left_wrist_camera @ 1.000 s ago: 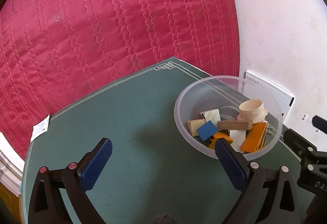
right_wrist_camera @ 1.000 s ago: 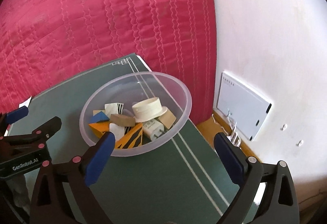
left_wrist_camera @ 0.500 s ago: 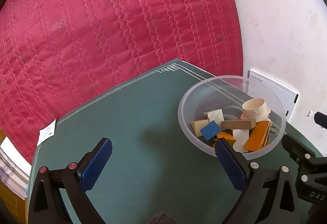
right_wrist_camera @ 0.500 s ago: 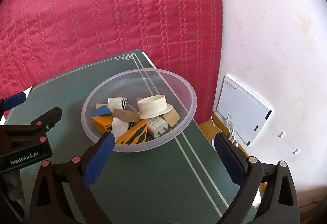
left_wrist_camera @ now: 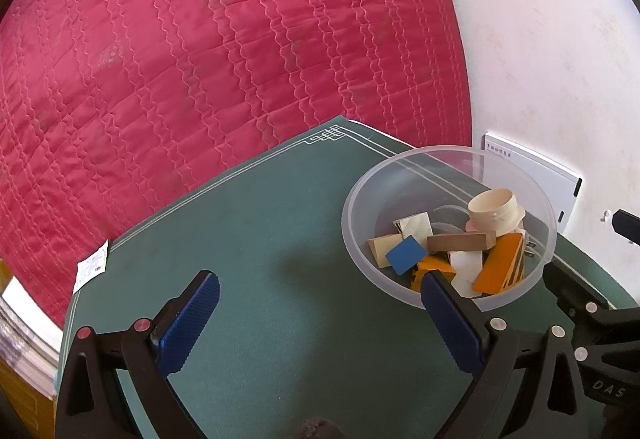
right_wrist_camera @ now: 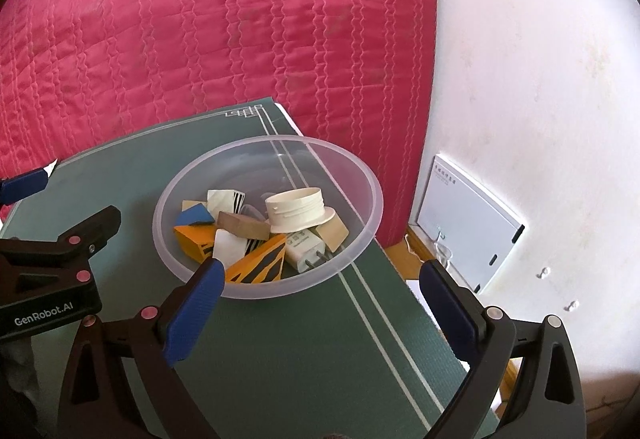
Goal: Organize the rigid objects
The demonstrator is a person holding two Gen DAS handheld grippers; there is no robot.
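Note:
A clear plastic bowl (left_wrist_camera: 360,199) (right_wrist_camera: 360,239) stands on the green mat (left_wrist_camera: 260,239) (right_wrist_camera: 300,339) near its far right corner. It holds several rigid pieces: a cream threaded cap (left_wrist_camera: 494,211) (right_wrist_camera: 298,209), a brown block (left_wrist_camera: 456,242) (right_wrist_camera: 242,225), a blue tile (left_wrist_camera: 405,254) (right_wrist_camera: 194,217), orange striped wedges (left_wrist_camera: 498,265) (right_wrist_camera: 260,265) and a white plug (right_wrist_camera: 306,245). My left gripper (left_wrist_camera: 320,293) is open and empty, left of and before the bowl. My right gripper (right_wrist_camera: 322,291) is open and empty, just before the bowl.
A red quilted bed (left_wrist_camera: 240,59) (right_wrist_camera: 200,39) rises behind the mat. A white wall (left_wrist_camera: 540,39) with a white panel (right_wrist_camera: 468,223) is on the right. A paper tag (left_wrist_camera: 92,267) lies at the mat's left edge. The mat's right edge (right_wrist_camera: 400,275) drops off beside the bowl.
Both grippers have drawn back and risen slightly from the bowl, which sits a little farther away in both views. Both stay open and empty; the bowl's contents have not moved.

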